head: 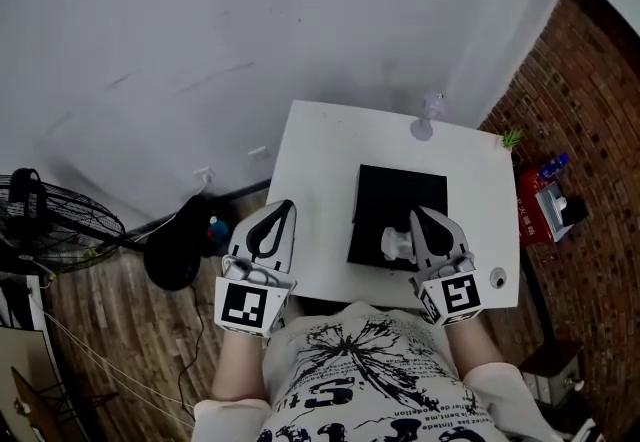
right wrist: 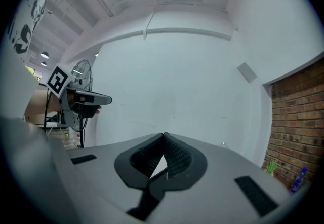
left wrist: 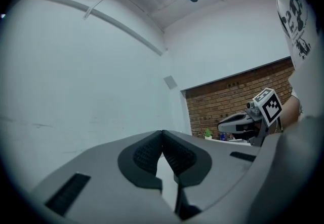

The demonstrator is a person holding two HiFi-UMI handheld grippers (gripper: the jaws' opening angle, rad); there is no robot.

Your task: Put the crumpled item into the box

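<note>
A black box [head: 398,202] lies on the white table [head: 318,180]. The white crumpled item [head: 392,245] rests at the box's near edge, just left of my right gripper [head: 416,212]. That gripper hovers over the box's near right part, tips together and nothing between them; its own view shows the jaws [right wrist: 164,135] shut and aimed at the white wall. My left gripper [head: 287,204] hangs at the table's left edge, off the box. It is shut and empty too [left wrist: 162,132]. Neither gripper view shows the box or the item.
A small pale purple object [head: 428,118] stands at the table's far edge, with a little green plant [head: 512,138] at the far right corner. A fan [head: 50,220] and a dark round object [head: 178,252] are on the floor at left. Brick wall at right.
</note>
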